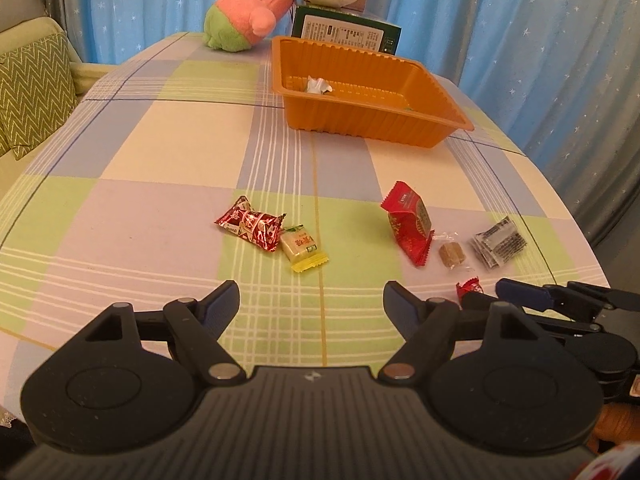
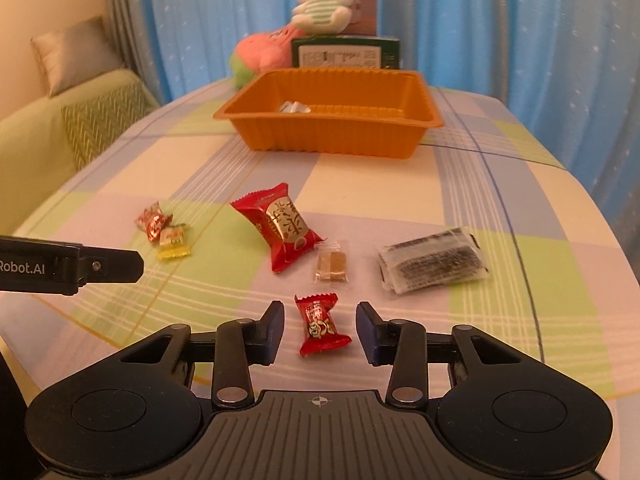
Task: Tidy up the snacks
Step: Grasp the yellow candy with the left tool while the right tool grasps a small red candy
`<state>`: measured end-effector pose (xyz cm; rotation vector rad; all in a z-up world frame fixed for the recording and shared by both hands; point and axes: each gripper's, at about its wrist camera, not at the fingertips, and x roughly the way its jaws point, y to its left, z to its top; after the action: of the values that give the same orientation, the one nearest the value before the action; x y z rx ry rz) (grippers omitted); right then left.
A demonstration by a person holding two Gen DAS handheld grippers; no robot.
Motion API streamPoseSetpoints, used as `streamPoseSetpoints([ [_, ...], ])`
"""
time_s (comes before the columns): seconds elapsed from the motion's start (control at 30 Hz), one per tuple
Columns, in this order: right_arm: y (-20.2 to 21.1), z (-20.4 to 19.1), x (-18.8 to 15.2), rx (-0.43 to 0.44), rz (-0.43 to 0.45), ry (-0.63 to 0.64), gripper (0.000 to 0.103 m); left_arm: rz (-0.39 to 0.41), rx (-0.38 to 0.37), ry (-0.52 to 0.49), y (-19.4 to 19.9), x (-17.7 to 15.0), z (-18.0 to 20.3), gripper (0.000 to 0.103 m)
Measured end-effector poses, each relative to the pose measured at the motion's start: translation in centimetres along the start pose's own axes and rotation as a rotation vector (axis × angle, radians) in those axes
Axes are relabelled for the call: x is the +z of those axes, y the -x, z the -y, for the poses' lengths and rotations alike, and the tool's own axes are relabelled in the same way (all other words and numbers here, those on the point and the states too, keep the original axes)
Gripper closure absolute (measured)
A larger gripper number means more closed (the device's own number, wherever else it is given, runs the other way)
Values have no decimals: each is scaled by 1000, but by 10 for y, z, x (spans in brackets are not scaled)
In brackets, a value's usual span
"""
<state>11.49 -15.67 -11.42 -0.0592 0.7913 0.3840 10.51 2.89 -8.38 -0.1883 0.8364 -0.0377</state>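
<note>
Since the right gripper (image 2: 320,330) stands wide open with the small red candy (image 2: 320,326) lying between its fingers on the checked tablecloth (image 2: 460,184), the step in hand seems to be this pick. To do it well, the fingers should go low and close on the thick middle, not on the thin twisted ends. The left gripper (image 1: 311,306) is also wide open and holds nothing. Farther away lie the large red packet (image 2: 282,226) and other snacks, and behind them the orange tray (image 2: 332,136), probably the goal.
</note>
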Motion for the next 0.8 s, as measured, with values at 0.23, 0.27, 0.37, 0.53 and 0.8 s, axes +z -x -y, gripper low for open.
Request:
streamPoseSetpoints([
  [0.23,-13,-2,-2,-9,-34,24,85,-12,-9,0,-14,3,1,30],
  [0.27,-13,-1,-2,-8,-32,14,86,-12,-9,1,-16,3,0,30],
  [0.37,-9,0,-1,-12,-14,-10,87,-7,-7,1,-20,6,0,35],
  [0.53,-3,2,3,-1,8,-46,87,10,-3,19,-32,12,-2,40],
  [0.8,-3,8,3,-11,6,-85,87,34,-31,58,-55,20,-4,53],
])
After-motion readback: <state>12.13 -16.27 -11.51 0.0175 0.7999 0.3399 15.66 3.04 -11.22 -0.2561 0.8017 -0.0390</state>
